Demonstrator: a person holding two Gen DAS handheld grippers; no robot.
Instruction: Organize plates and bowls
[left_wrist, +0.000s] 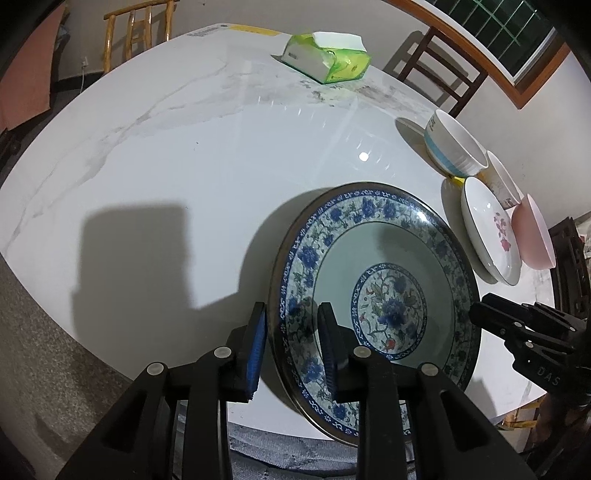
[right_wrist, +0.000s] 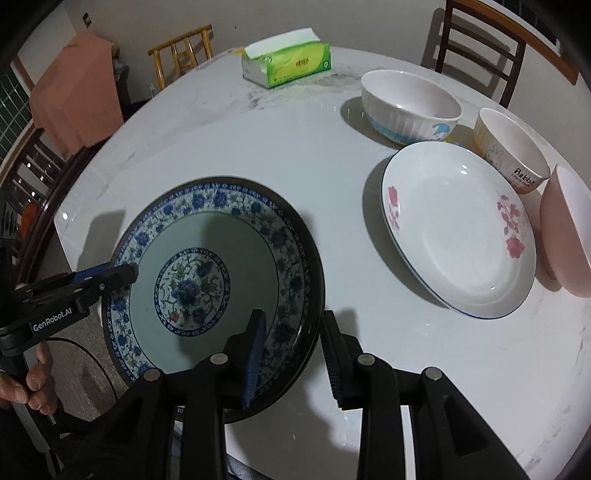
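Observation:
A large blue floral plate (left_wrist: 369, 266) (right_wrist: 207, 236) sits at the near edge of the marble table (left_wrist: 184, 166), its near rim past that edge. My left gripper (left_wrist: 293, 332) (right_wrist: 122, 273) is shut on the plate's left rim, one finger above and one below. My right gripper (right_wrist: 293, 350) (left_wrist: 484, 310) straddles the right rim. Its jaws stand open, and a gap shows between the outer pad and the rim. A white plate with pink flowers (right_wrist: 458, 229) (left_wrist: 487, 229) lies to the right.
Behind the white plate stand a white bowl with a blue band (right_wrist: 410, 107), a rabbit bowl (right_wrist: 513, 155) and a pink bowl (right_wrist: 565, 232). A green tissue pack (right_wrist: 288, 62) lies at the far side. Chairs (right_wrist: 480, 48) ring the table. A hand (right_wrist: 33, 376) grips the left handle.

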